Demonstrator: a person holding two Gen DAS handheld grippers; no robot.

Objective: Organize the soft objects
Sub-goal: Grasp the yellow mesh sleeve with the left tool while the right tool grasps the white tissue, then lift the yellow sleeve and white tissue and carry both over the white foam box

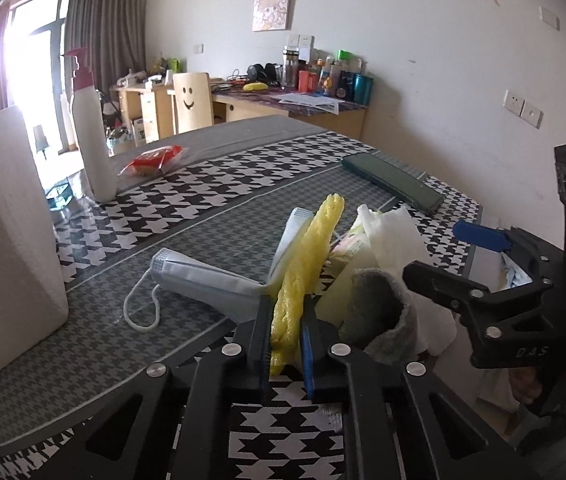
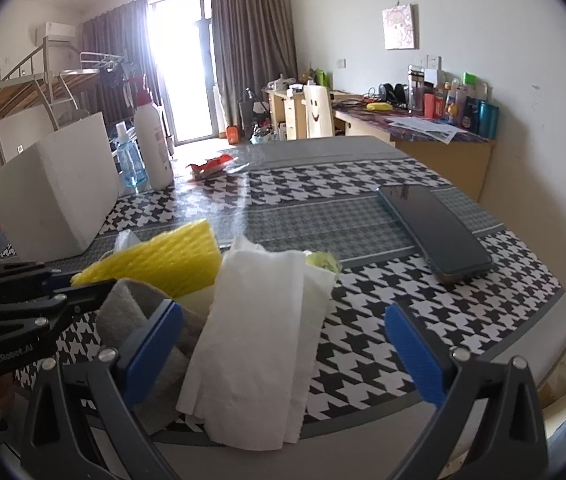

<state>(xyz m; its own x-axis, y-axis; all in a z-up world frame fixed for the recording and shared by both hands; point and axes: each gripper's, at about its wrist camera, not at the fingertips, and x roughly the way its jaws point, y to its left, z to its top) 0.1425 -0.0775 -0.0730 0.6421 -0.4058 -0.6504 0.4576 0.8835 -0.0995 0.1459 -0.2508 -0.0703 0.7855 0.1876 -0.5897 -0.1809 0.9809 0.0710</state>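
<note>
My left gripper (image 1: 287, 336) is shut on a yellow foam cloth (image 1: 307, 264), which stands on edge between its pads over a heap of soft things on the table. Left of the cloth lies a pale blue face mask (image 1: 203, 280). To its right are a grey sock (image 1: 379, 312) and a white tissue (image 1: 395, 232). My right gripper (image 2: 285, 352) stands open with the white tissue (image 2: 259, 340) lying between its blue fingers (image 2: 155, 344), untouched. The grey sock (image 2: 139, 312) is by its left finger and the yellow cloth (image 2: 163, 260) sits behind, held by the left gripper (image 2: 91, 284).
A dark phone (image 2: 435, 232) lies at the right on the houndstooth tablecloth (image 2: 363, 320), near the table's edge. A white box (image 2: 55, 192), a white pump bottle (image 2: 153, 140) and a blue bottle (image 2: 127, 160) stand at the left. A red packet (image 2: 211, 166) lies far back.
</note>
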